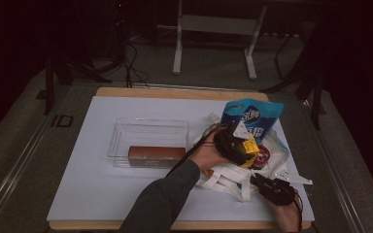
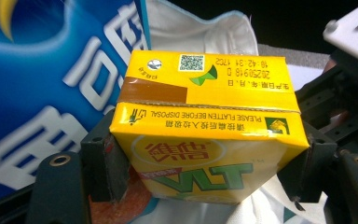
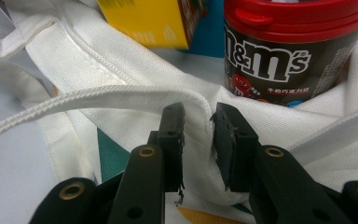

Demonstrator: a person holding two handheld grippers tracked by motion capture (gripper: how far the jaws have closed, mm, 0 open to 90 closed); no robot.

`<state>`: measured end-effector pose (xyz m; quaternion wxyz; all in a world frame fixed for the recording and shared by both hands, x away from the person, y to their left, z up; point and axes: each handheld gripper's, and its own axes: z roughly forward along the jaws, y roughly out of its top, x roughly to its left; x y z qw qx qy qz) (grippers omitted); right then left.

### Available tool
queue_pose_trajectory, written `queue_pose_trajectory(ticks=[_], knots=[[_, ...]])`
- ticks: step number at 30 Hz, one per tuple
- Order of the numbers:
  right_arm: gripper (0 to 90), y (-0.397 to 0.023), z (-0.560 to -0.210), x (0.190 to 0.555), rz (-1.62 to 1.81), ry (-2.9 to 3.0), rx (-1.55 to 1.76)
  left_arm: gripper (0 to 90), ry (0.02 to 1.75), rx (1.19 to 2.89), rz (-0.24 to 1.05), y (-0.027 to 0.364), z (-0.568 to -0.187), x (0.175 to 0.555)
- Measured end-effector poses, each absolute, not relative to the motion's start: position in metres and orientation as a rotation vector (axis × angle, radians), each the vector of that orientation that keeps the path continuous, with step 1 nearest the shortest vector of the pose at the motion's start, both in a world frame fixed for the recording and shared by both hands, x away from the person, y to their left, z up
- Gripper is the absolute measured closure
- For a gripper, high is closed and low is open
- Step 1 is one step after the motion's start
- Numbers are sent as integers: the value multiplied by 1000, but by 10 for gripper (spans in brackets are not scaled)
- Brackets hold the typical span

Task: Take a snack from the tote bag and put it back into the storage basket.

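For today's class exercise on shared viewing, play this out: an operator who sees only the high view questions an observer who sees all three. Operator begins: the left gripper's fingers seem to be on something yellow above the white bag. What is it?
Observer: A yellow drink carton, clamped at both sides by the left gripper; its top reads "PLEASE FLATTEN BEFORE DISPOSAL".
Operator: And the red-topped thing beside it?
Observer: A brown M&M's tub with a red lid, standing inside the white cloth bag.
Operator: What is the right gripper doing?
Observer: The right gripper pinches a fold of the bag's rim just below a handle strap.
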<state>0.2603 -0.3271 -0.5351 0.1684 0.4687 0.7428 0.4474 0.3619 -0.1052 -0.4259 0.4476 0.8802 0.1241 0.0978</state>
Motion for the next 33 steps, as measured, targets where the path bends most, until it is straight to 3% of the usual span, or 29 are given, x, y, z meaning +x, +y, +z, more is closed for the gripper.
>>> queue_pose_trajectory(ticks=[17, 33], knots=[[729, -327, -535, 260, 1269, 2112, 1333, 290, 325, 2127, 266, -80, -400, 354], [729, -327, -535, 260, 1270, 2111, 1335, 290, 363, 2093, 286, -33, -380, 346]])
